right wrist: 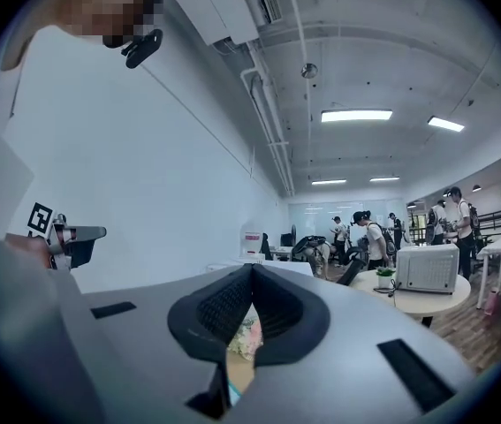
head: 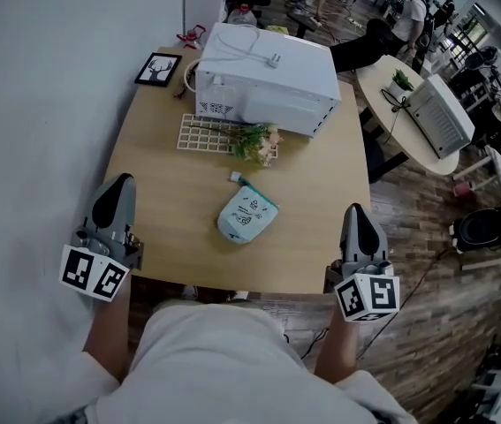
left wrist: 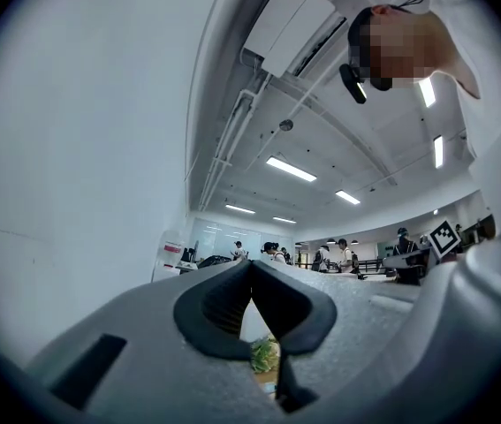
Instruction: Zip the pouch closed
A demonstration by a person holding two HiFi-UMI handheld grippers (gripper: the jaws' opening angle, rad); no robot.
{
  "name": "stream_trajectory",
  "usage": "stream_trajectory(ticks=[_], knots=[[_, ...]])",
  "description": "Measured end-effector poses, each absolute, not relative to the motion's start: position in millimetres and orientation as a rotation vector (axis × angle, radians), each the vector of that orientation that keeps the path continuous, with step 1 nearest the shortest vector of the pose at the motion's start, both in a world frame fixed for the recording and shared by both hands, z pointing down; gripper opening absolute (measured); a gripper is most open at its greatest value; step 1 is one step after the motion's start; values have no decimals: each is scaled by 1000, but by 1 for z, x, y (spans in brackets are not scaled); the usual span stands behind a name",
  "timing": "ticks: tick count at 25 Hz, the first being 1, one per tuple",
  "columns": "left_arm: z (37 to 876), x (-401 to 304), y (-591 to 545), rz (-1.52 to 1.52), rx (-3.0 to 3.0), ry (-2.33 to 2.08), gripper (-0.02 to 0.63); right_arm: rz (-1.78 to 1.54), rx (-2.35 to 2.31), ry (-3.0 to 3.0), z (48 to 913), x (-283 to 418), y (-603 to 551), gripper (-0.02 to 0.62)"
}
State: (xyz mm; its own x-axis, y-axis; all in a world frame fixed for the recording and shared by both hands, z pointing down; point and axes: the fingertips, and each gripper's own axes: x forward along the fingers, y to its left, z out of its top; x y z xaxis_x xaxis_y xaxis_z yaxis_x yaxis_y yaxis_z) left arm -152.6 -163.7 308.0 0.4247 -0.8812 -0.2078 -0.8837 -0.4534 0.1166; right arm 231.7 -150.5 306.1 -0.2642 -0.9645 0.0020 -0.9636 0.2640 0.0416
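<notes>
Both pairs of jaws are pressed together, empty — left gripper [head: 116, 191], right gripper [head: 357, 217]. The pouch [head: 246, 216] lies on the worktop [head: 162, 175] ahead of and between them, well apart. Approach step, I judge: next, open up, pin the pouch, pinch its zip pull [head: 235, 177].

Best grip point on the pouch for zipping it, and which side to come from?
Probably the small tab sticking out at the far-left corner of the pouch. The pouch lies flat on the table with its straight zip edge on the far side, so come down from above on that corner with the left gripper. Its jaws are shut now; open them first.
</notes>
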Motion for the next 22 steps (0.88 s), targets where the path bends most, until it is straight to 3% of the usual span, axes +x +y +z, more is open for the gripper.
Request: stream_trajectory(ticks=[22], knots=[[298,-179,-170,402,-2685,1452,15,-109,1939,-2452,293,166,-136,2]])
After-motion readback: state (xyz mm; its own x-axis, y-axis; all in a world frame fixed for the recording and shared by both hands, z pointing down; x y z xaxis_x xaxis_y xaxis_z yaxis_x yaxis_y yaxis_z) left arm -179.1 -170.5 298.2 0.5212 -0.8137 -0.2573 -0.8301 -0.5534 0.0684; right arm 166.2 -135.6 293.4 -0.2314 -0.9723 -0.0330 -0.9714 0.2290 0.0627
